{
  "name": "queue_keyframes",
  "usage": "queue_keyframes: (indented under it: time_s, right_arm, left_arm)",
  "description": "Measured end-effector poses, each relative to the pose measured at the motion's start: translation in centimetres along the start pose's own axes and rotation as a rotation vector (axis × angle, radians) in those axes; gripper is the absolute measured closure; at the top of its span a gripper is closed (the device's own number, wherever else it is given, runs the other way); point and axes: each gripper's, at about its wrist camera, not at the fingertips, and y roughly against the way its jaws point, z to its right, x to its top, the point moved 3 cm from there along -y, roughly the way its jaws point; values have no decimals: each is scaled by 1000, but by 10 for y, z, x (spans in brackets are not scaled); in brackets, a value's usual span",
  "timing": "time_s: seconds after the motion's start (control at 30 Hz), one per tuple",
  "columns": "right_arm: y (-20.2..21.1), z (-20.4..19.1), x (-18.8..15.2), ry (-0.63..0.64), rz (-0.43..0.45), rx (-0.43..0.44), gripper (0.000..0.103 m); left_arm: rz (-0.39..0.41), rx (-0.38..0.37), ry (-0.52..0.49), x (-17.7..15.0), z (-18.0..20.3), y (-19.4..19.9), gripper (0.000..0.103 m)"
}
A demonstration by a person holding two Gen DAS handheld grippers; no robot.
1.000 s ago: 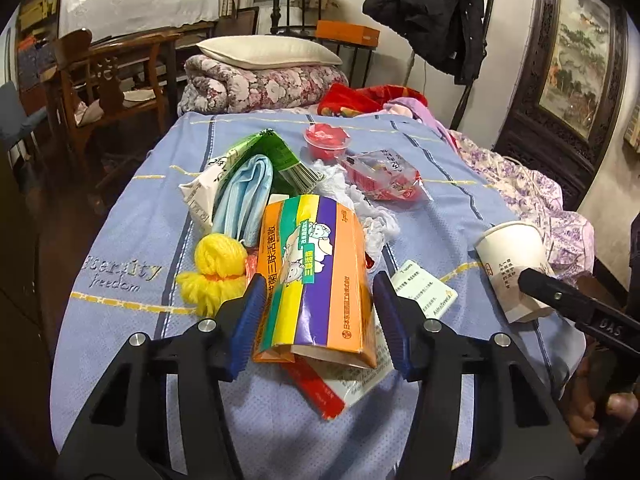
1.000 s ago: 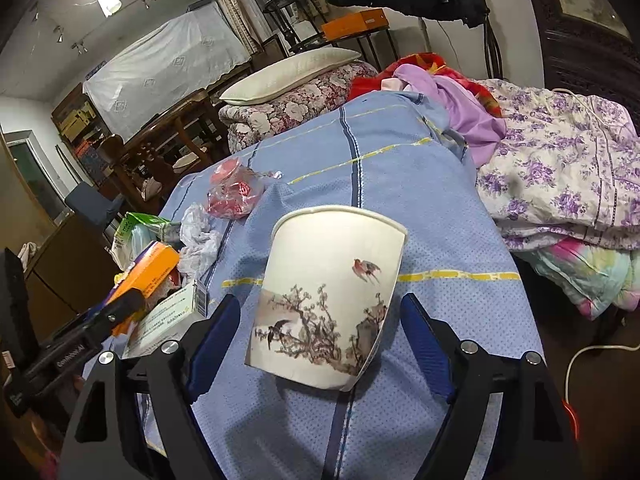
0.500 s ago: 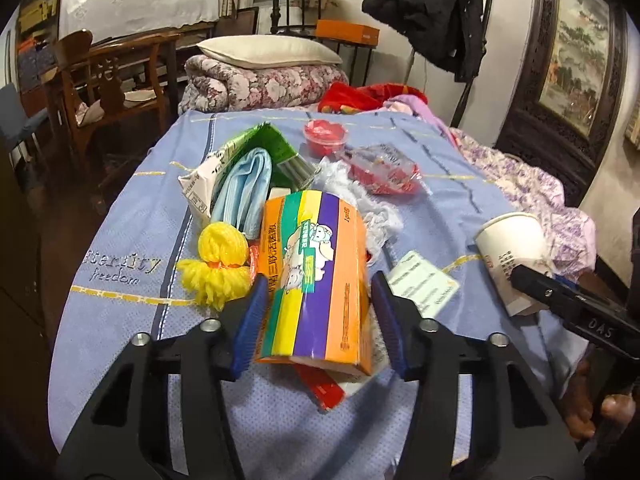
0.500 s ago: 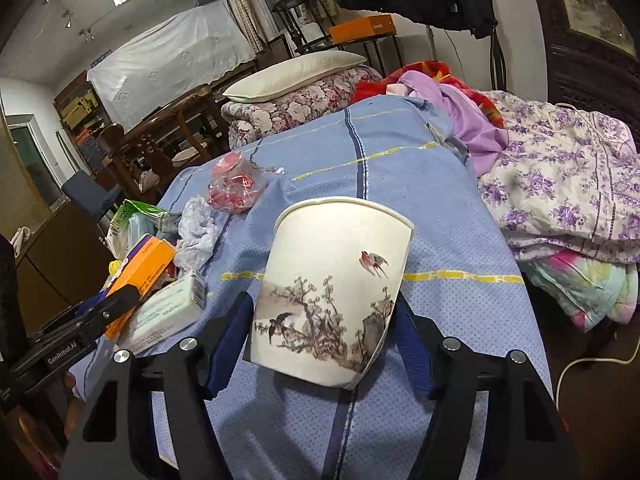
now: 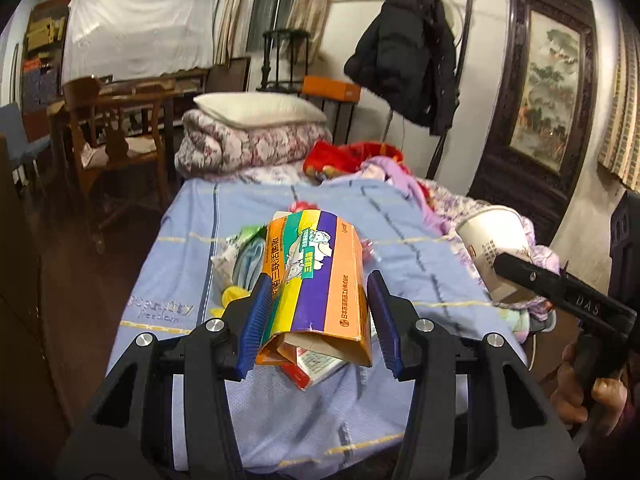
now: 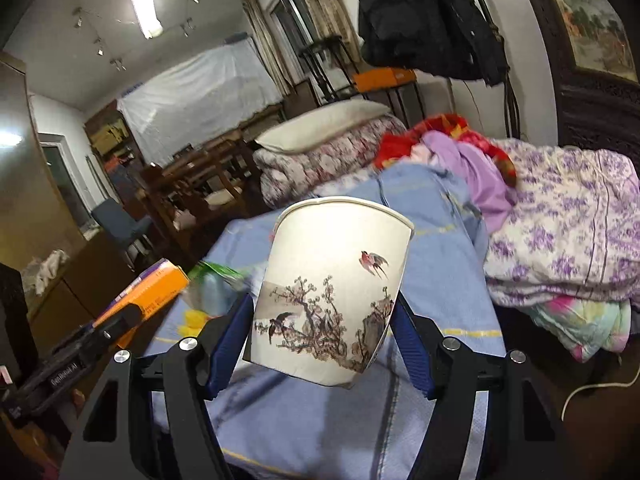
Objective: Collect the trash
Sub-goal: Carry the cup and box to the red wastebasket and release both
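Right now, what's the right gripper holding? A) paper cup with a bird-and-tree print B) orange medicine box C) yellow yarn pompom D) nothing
A: the right gripper is clamped on the paper cup, its blue pads pressing both sides and the cup lifted off the blue bedsheet; the orange box is in the left gripper.

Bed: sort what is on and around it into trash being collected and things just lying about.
Trash:
- orange box, in the left gripper
- paper cup, in the right gripper
- yellow pompom

Lying about:
- pillow
- black jacket
- wooden chair
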Motion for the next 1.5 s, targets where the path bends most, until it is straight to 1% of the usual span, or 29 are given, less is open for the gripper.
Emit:
queue_keyframes:
  time_s: [0.23, 0.37, 0.53, 0.7, 0.77, 0.83, 0.97, 1.03, 1.07, 1.13, 1.17, 1.27, 1.33, 1.4, 1.47, 1.5]
  right_arm:
    - [60, -7, 27, 8, 61, 57, 35]
    - [104, 7, 24, 9, 99, 33, 35]
    - [153, 48, 6, -25, 107, -29, 35]
    - [187, 113, -18, -74, 83, -137, 35]
    - [190, 140, -28, -105, 58, -178, 35]
    - [183, 168, -41, -140, 6, -206, 35]
    - [152, 218, -75, -180, -120, -294, 34]
    - [132, 241, -102, -225, -214, -307, 33]
    - [119, 252, -119, -251, -275, -306, 33]
    - [103, 268, -140, -299, -345, -297, 31]
    - [99, 277, -150, -336, -365, -291, 31]
    - [107, 287, -153, -393, -348, -265, 31]
    - [126, 290, -140, -405, -277, -292, 30]
    - [155, 299, -122, -425, -171, -330, 27]
    - [180, 304, -109, -444, -85, -338, 25]
    - [191, 307, -104, -448, -56, -340, 23]
  left_arm:
    - [61, -53, -39, 9, 37, 41, 54]
    - [78, -120, -70, 9, 68, 58, 54]
    - [63, -222, -121, 3, 120, 70, 54]
    - [5, -317, -178, -13, 175, 67, 54]
    - [-24, -343, -199, -21, 192, 62, 54]
    - [-49, -360, -227, -30, 210, 57, 54]
    - [-97, -388, -275, -43, 240, 40, 54]
    - [-128, -398, -295, -52, 251, 29, 54]
    - [-143, -402, -302, -55, 256, 24, 54]
    - [-178, -416, -317, -64, 265, 11, 54]
    - [-195, -423, -322, -67, 269, 6, 54]
    - [-245, -451, -340, -80, 282, -11, 54]
    - [-282, -469, -359, -88, 295, -24, 54]
    - [-315, -486, -381, -97, 310, -36, 54]
    - [-348, -509, -406, -105, 326, -46, 54]
    - [-367, -522, -422, -111, 335, -51, 52]
